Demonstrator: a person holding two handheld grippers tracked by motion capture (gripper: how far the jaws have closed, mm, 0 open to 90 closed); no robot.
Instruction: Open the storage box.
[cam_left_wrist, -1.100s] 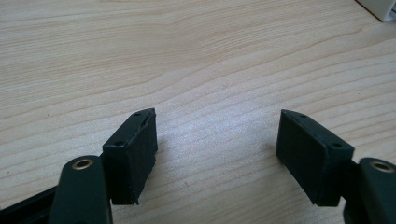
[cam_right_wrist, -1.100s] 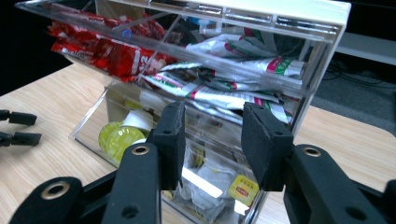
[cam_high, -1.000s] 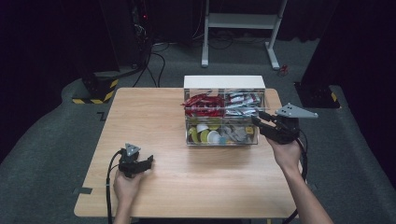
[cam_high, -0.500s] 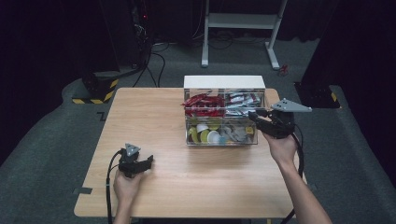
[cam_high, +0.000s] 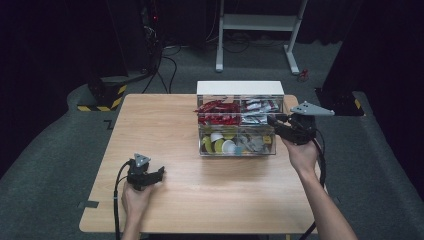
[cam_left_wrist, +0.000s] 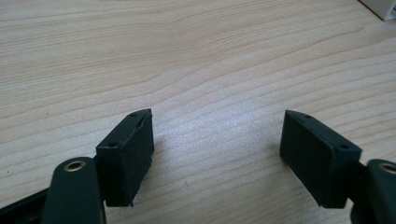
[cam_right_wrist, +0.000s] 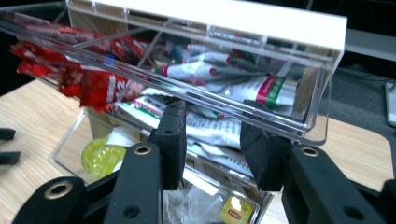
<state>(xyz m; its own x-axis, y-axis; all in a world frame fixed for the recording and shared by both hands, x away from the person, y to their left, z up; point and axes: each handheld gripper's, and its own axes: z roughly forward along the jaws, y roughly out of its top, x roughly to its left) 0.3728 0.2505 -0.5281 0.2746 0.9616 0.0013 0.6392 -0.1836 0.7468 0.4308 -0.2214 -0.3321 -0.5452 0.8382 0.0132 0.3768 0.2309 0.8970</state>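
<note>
The clear organizer box (cam_high: 239, 125) stood toward the table's (cam_high: 165, 125) far right, holding red packets (cam_high: 215, 111), white sachets (cam_high: 257, 106) and yellow-lidded pods (cam_high: 216, 145). The right gripper (cam_right_wrist: 212, 140) reached into its near end, its jaws narrowed around white sachets, though I couldn't tell whether they pinched any. The left gripper (cam_left_wrist: 217, 140) rested with jaws spread, just opening, on bare wood.

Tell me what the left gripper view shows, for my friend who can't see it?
The left gripper has black jaws that have just been opening wider, with nothing between them, over a pale wooden table. A white box corner peeks in top right.
</note>
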